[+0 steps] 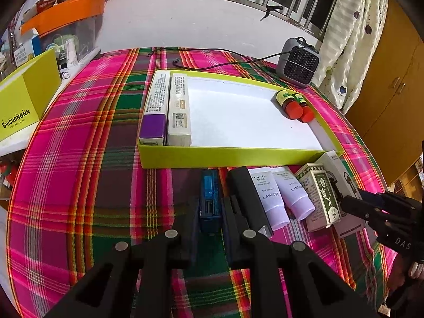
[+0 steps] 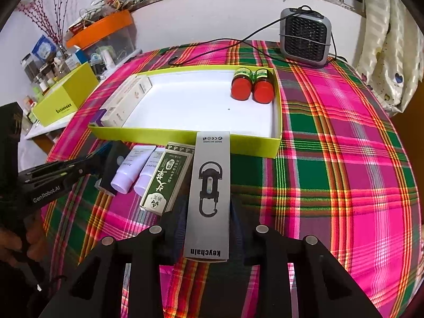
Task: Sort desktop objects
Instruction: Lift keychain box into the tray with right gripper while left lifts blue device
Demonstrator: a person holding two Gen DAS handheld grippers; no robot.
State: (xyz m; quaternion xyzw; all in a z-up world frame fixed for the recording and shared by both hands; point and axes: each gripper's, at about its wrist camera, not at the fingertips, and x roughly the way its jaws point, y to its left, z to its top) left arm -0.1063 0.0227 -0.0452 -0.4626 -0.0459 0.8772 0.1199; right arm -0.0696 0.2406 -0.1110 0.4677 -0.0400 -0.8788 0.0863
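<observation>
My left gripper (image 1: pixel 210 204) is shut on a small blue box (image 1: pixel 210 198) just before the yellow-green tray (image 1: pixel 233 156). A black box (image 1: pixel 246 196), two white Laneige tubes (image 1: pixel 273 198) and a green box (image 1: pixel 320 196) lie in a row to its right. In the right wrist view, a grey keychain box (image 2: pixel 209 193) sits between the pads of my right gripper (image 2: pixel 208 209), its far end over the tray's front wall (image 2: pixel 159 135). Inside the tray are two red-capped bottles (image 2: pixel 251 84) at the far right and two long boxes (image 1: pixel 164 111) at the left.
A small grey fan heater (image 2: pixel 304 37) stands behind the tray, its black cable (image 1: pixel 212 66) trailing across the plaid cloth. A yellow-green lid (image 1: pixel 23 100) and an orange-lidded bin (image 1: pixel 66 13) sit on a side surface to the left. The cloth right of the tray holds nothing.
</observation>
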